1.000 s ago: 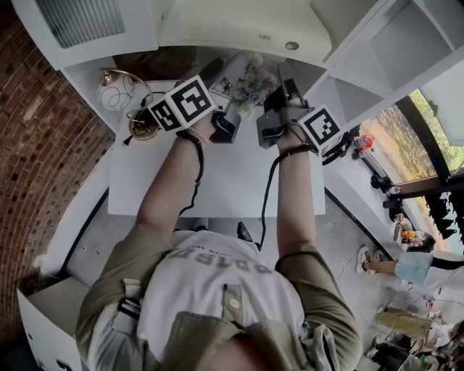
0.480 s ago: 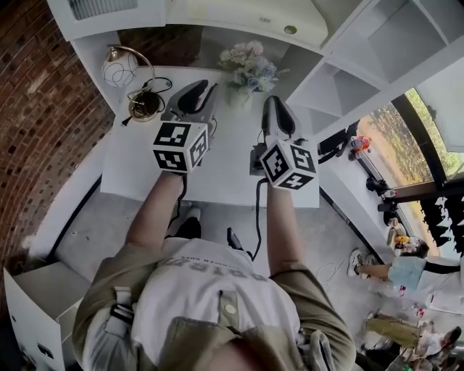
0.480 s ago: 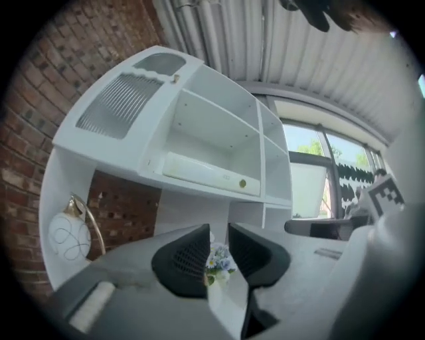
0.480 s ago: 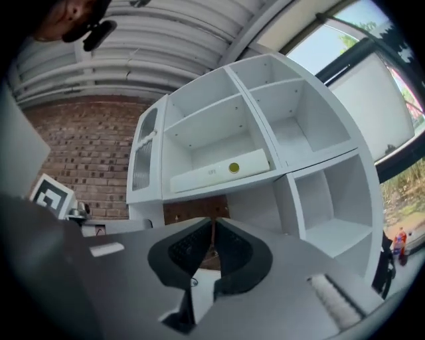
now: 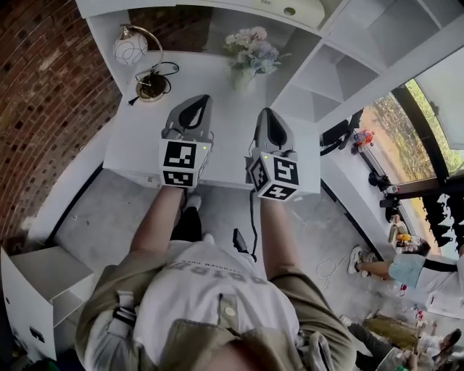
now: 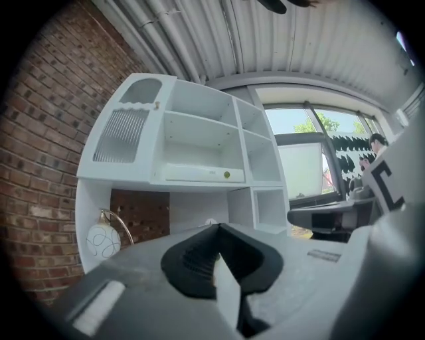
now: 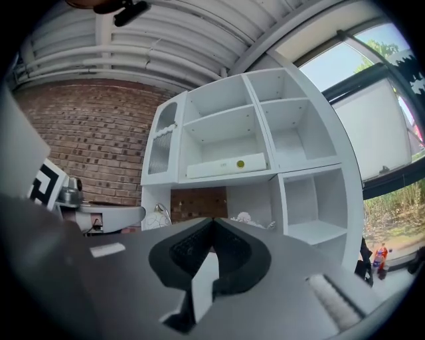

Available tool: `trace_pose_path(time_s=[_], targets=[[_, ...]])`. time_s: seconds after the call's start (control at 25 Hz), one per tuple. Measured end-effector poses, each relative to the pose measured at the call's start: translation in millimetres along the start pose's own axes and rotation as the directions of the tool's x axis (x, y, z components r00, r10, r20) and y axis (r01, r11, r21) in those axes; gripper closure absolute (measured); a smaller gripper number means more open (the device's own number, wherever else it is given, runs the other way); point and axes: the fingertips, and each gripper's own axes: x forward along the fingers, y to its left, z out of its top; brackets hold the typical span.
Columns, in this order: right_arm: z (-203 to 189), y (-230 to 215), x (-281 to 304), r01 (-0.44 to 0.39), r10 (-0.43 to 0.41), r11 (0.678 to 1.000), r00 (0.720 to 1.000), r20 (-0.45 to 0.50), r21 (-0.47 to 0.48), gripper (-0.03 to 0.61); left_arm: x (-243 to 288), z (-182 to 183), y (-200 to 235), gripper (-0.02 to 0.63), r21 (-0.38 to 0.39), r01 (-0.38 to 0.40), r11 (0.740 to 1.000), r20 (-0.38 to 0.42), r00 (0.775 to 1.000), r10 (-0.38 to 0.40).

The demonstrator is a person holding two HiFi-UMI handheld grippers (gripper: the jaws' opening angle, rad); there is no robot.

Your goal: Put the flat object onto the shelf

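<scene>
White desk top point(image 5: 226, 87) in the head view. The left gripper point(image 5: 201, 99) and the right gripper point(image 5: 265, 111) are held side by side over its near half, both aimed toward 12 o'clock. The flat object point(image 5: 279, 9) is seen at 12 o'clock from both, well apart from the fingertips and up in the shelf unit point(image 5: 319, 80). Its long axis is laid 9 to 3 o'clock, across the line of the jaws. Neither hand is clearly nearer; the right is judged slightly closer. A lamp point(image 5: 132, 49) is noted at 10 o'clock, and flowers point(image 5: 250, 52) at 12 o'clock, between grippers and shelving.

Left gripper view: the dark ribbed pads are pressed together, the jaws having just been closing, and nothing is caught between them. The object point(image 6: 199, 174) is seen at 12 o'clock above the tips as a long, thin, pale slab with rounded ends and a small yellow-green dot. It is lying flat on a painted board. The lamp's glass globe is seen at 9 o'clock.

Right gripper view: the jaws are likewise drawn shut and empty, having just been closing. The slab point(image 7: 226, 166) is again found at 12 o'clock, resting level on the same board, with open white compartments at 2 o'clock. Matt brick is seen at 10 o'clock.

The placing is judged done; no reach seems called for.
</scene>
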Motion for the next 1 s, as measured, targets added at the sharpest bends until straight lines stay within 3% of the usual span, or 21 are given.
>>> trace_pose_path(time_s=[0.24, 1.0], targets=[[12.2, 9.6, -12.3, 0.004, -0.003, 0.999, 1.000, 0.027, -0.047, 0.577, -13.5, 8.8, 3.1, 0.606, 0.016, -0.015, 1.000, 0.006, 1.000, 0.015], [20.9, 18.2, -6.5, -0.007, 0.009, 0.999, 0.999, 0.042, -0.048, 0.577, -12.1, 16.8, 16.7, 0.606, 0.007, 0.011, 1.000, -0.004, 1.000, -0.011]])
